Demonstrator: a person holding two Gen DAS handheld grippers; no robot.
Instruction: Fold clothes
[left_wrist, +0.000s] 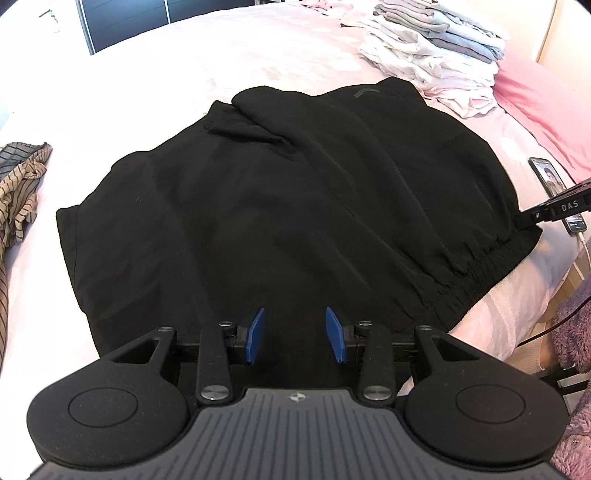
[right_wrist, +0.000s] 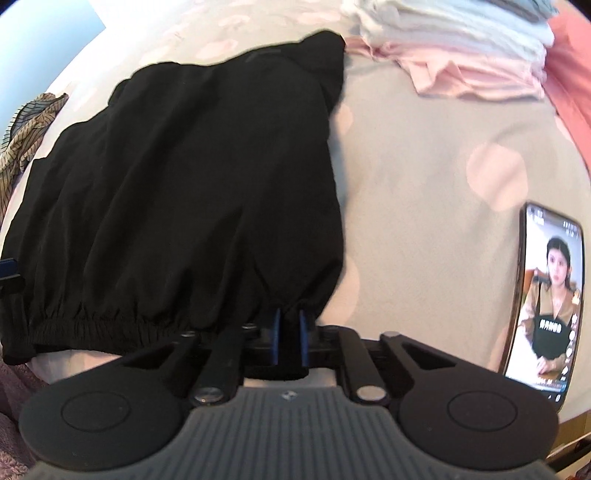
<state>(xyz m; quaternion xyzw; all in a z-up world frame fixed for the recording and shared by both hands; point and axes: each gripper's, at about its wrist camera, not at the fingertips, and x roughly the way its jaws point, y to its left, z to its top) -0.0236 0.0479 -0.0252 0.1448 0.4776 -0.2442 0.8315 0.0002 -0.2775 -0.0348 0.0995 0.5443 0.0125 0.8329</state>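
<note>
**Right tongs pinch the waistband corner, left tongs wait**

The right tongs (right_wrist: 289, 338) were nearly closed on the elastic waistband corner of the black shorts (right_wrist: 184, 206), likely to anchor that end for a fold. The left tongs (left_wrist: 295, 338) hung partly open above the near edge of the same garment, gripping nothing, apparently ready to take a second hold. The shorts lay spread flat on the bed (left_wrist: 221, 59), waistband at the bed's edge. A phone (right_wrist: 546, 306) lay just beside them. Farther off, a stack (left_wrist: 436, 48) of folded clothes sat clear of the working space.
</note>
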